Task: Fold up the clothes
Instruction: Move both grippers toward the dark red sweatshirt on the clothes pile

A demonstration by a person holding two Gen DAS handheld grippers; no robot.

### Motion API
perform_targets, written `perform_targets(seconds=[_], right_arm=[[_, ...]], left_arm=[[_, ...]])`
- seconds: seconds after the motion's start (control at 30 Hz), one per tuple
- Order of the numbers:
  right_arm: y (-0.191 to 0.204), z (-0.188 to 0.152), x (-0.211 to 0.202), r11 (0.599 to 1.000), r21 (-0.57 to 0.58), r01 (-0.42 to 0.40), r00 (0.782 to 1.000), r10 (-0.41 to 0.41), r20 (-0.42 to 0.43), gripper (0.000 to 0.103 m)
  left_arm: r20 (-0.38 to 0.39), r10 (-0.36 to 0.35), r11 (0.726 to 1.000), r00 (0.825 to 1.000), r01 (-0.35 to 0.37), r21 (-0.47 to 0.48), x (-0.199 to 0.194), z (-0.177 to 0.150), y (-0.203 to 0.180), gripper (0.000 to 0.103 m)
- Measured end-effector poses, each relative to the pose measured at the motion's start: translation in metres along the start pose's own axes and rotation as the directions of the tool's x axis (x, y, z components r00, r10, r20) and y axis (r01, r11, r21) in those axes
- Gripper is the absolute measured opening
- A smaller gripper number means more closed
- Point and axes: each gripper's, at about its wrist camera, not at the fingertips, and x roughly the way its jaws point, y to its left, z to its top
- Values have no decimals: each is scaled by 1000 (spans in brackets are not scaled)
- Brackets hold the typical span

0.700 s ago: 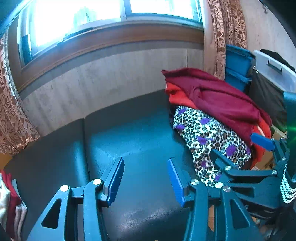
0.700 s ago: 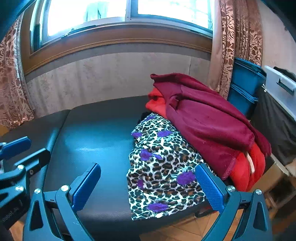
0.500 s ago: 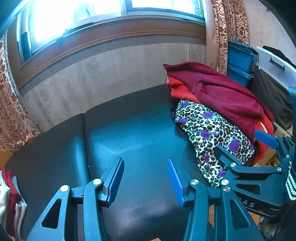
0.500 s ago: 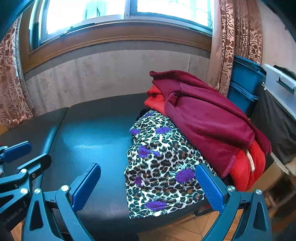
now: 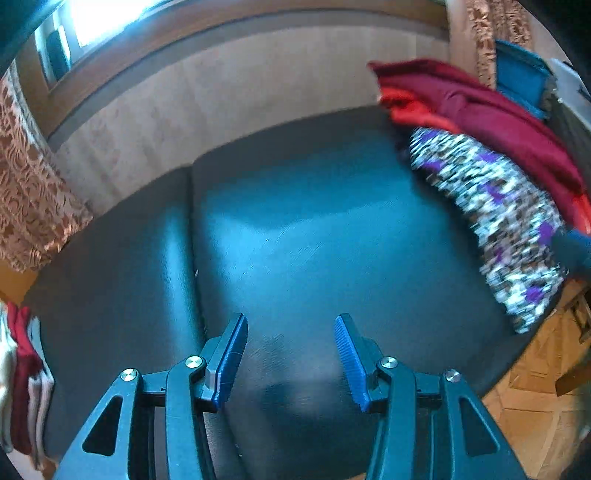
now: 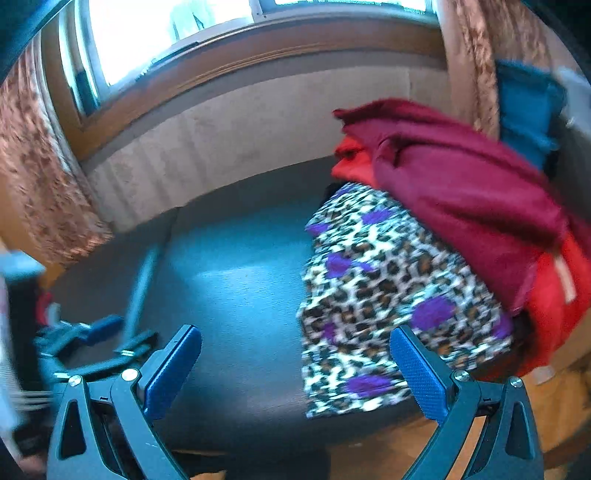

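Observation:
A pile of clothes lies at the right end of a dark padded bench (image 5: 303, 236) (image 6: 236, 288): a leopard-print garment with purple spots (image 6: 384, 288) (image 5: 498, 218), a dark red garment (image 6: 458, 188) (image 5: 491, 114) draped over it, and a bright red one (image 6: 554, 299) (image 5: 410, 107) beneath. My right gripper (image 6: 295, 363) stands wide open just in front of the leopard garment's near edge, nothing between its fingers. My left gripper (image 5: 291, 354) hangs open over the bare bench, tilted down, empty. It shows blurred at the left in the right wrist view (image 6: 96, 332).
Patterned curtains (image 6: 40, 184) flank a window (image 6: 177, 29) behind the bench. Blue storage bins (image 6: 524, 110) stand at the right beyond the pile. Folded red and white clothes (image 5: 22, 373) sit off the bench's left end. Wooden floor (image 5: 535, 376) lies to the right front.
Both grippers have moved closer over the bench. The left one has swung left and tilted downward, so the pile slid to its right edge. The right one neared the leopard garment.

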Motion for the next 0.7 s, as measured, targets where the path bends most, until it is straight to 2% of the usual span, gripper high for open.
perform_targets(seconds=[0.03,0.1,0.2,0.27,0.3,0.37,0.43,0.5,0.6,0.7], right_arm=[[-3,2,1,1000,12,-23,1000,23,-1,91],[-13,10,2,998,36,-54,999,54,6,71],[-40,34,2,989,119,-84,996,81,36,62],[-58,53,3,986,150,-76,996,67,64,62],[-66,64,4,986,157,-63,995,51,80,62],[-83,84,6,985,168,-36,994,18,108,62],[-97,106,16,989,151,8,994,-24,106,62],[-109,133,32,989,129,66,993,-78,94,67],[-122,167,62,991,110,78,994,-85,67,76],[-139,189,96,987,145,65,997,-70,31,77]], left_arm=[[-17,-1,1000,1000,1,-9,6,-3,5,50],[-35,-25,999,999,24,-43,15,-11,16,52],[-22,-83,990,996,80,-116,17,-18,34,65],[-16,-144,972,989,138,-190,20,-26,49,74],[-17,-176,956,984,167,-242,24,-28,58,85],[17,-241,923,970,234,-305,25,-34,70,85],[27,-228,935,973,226,-274,20,-39,66,87],[40,-215,940,976,218,-262,15,-45,64,90],[73,-199,942,977,211,-260,7,-55,66,95],[93,-201,946,975,218,-239,-1,-65,71,102]])
